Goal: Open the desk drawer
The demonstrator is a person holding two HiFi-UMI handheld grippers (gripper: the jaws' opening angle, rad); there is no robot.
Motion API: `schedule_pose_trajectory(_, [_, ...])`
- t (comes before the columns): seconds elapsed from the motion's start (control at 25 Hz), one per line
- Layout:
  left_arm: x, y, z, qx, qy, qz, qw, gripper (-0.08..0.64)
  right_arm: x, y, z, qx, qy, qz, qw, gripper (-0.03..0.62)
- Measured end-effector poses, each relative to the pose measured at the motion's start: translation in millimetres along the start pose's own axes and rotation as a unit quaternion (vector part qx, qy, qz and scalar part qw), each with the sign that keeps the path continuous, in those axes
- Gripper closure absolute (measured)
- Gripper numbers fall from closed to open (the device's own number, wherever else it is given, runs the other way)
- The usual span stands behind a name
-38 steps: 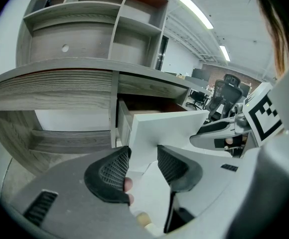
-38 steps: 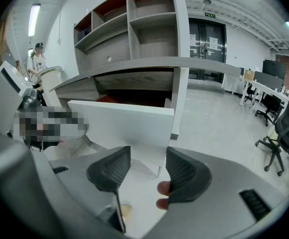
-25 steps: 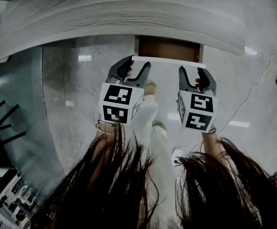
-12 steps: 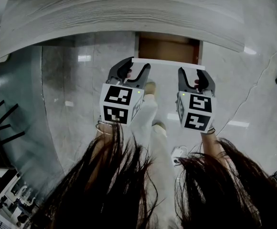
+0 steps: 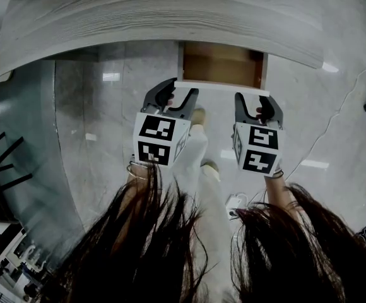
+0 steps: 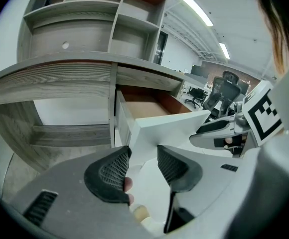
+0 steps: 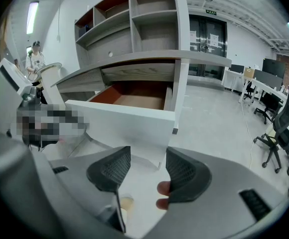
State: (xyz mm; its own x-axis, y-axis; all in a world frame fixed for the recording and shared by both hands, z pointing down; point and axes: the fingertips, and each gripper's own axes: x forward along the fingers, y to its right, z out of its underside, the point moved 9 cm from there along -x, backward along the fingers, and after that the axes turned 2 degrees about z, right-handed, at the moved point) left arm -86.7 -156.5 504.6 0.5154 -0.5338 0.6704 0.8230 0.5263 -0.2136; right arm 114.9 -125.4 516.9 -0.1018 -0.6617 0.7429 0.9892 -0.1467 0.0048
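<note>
The drawer [image 5: 221, 63] is pulled part way out from under the desk [image 5: 158, 17]; I can see its brown inside; nothing shows in the part I can see. The drawer's white front [image 5: 221, 86] faces me; it sticks out past the desk's edge.

My left gripper [image 5: 182, 92] is just in front of the left end of the drawer's front; its jaws are spread apart and they pinch nothing. In the left gripper view the drawer's front [image 6: 169, 128] shows in the gap of that gripper [image 6: 143, 158], just past the jaws; I cannot tell if the jaws touch it. One of my fingers [image 6: 128, 184] peeks out by the left jaw.

My right gripper [image 5: 256, 100] is just in front of the right end of the drawer's front; its jaws are spread apart too and they hold nothing. In the right gripper view the drawer's front [image 7: 119, 123] stands just past that gripper [image 7: 148, 161].

Above the drawer, on the desk, are open shelves [image 6: 114, 14]; below the drawer is a shiny grey floor [image 5: 107, 137]; far off to the drawer's right is a chair [image 7: 284, 128].
</note>
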Motion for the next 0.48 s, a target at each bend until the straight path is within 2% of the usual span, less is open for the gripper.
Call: schedule_pose_trajectory(0.48, [7.6,-1.6,9.4,0.009,-0.012,-0.002,0.9999,0.390,6.1,0.3,7.7,0.000,-0.014,-0.002,1.000,0.383])
